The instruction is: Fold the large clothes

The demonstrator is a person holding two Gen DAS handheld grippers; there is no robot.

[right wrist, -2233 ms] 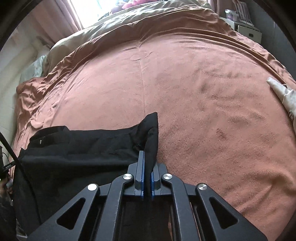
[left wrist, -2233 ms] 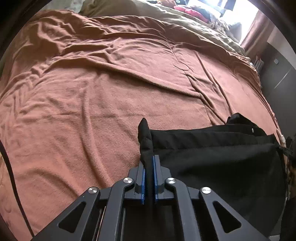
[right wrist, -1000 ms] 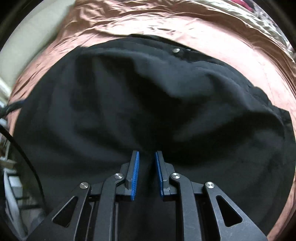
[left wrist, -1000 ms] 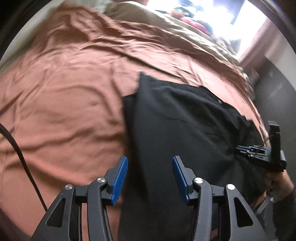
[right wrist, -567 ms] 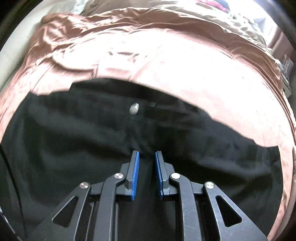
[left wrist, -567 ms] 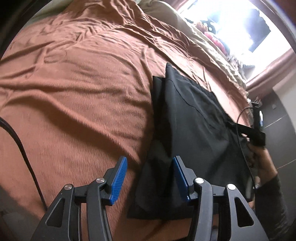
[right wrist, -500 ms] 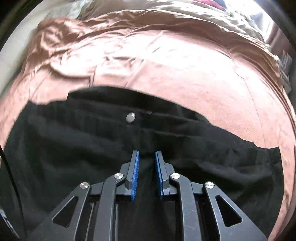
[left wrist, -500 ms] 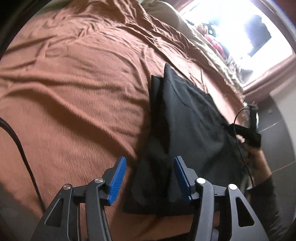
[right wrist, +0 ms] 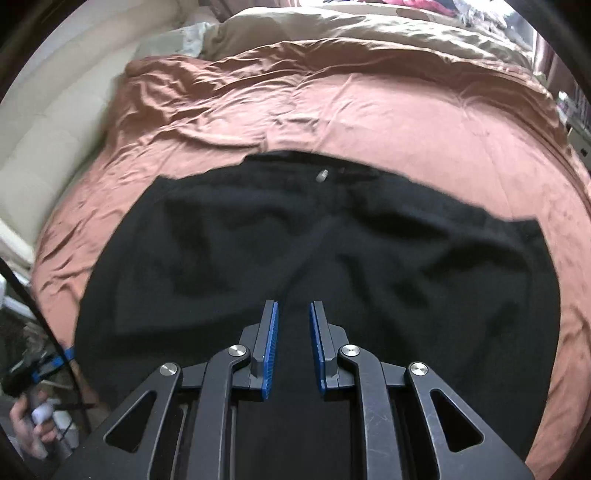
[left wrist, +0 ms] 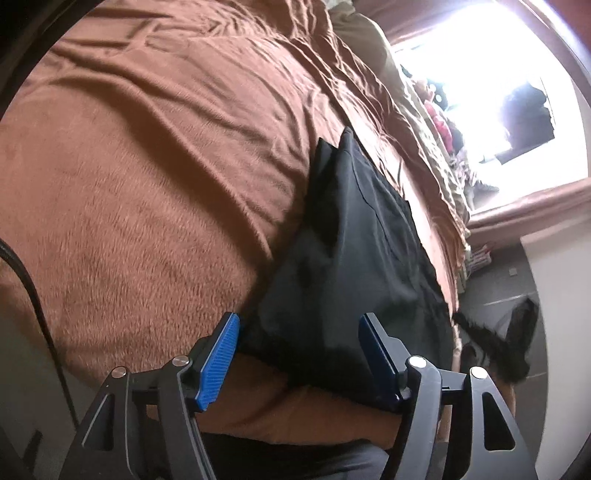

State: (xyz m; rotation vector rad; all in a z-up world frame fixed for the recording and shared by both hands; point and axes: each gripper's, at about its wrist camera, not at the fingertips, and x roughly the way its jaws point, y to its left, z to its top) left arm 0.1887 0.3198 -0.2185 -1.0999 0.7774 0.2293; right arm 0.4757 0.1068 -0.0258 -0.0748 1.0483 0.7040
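The folded trousers (right wrist: 332, 258) lie flat on the blanket (right wrist: 388, 122) at the bed's near edge, waistband toward the far side. A bunched duvet (right wrist: 369, 33) lies along the far edge, behind the blanket.

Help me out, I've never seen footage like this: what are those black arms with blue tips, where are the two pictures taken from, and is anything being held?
Those are hand-held tongs, one in each of a person's hands, each carrying a wide-angle camera that looks along its two fingers. One picture comes from the left tongs, the other from the right tongs. A black garment lies flat on a brown bedspread. Nothing is held: the left jaws have just been opening and stand wide around the garment's near edge without pressing it; the right jaws show a narrow empty gap.
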